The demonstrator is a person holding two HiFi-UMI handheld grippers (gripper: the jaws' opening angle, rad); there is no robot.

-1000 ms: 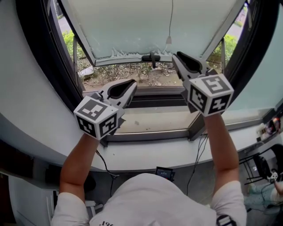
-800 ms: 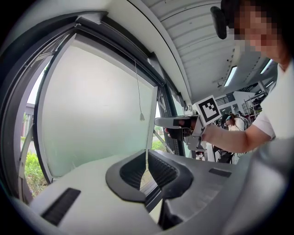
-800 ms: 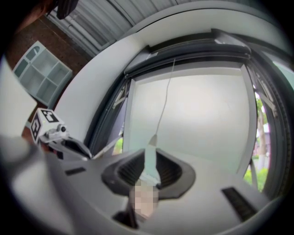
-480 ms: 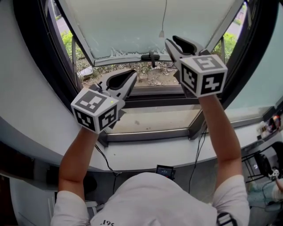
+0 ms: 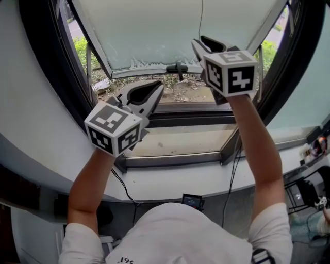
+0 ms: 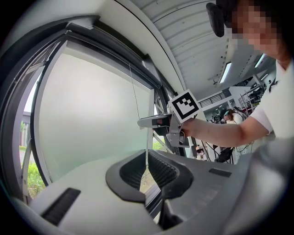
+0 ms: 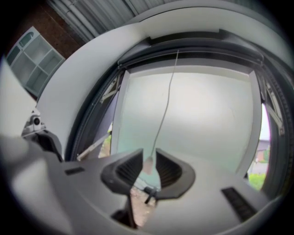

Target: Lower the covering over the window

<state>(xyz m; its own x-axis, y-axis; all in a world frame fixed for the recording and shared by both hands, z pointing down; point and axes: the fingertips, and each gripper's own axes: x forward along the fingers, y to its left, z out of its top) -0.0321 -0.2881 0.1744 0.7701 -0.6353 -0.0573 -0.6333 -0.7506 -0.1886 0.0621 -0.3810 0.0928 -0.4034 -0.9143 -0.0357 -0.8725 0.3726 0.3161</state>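
Observation:
A pale frosted covering [image 5: 154, 31] fills most of the window; below its bottom edge the ground outside shows. Its thin pull cord [image 5: 201, 15] hangs down and passes behind my right gripper [image 5: 198, 45]. In the right gripper view the cord's small white pull [image 7: 149, 165] hangs between the jaws of my right gripper [image 7: 148, 159], which have just been opening and stand apart from it. My left gripper [image 5: 156, 88] is lower and to the left, shut with nothing in it. The left gripper view shows its closed jaws, with the cord [image 6: 135, 92] and the right gripper [image 6: 158, 123] beyond.
A black window handle [image 5: 177, 67] sits on the open sash's lower rail. The dark window frame [image 5: 46, 67] curves round both sides. A white sill [image 5: 175, 142] lies below my arms. Cables hang under the ledge [image 5: 227, 180], and desk clutter shows at far right.
My right gripper has risen and shifted left toward the cord, its jaws have opened, and the pull now sits between them. The left gripper has lifted a little.

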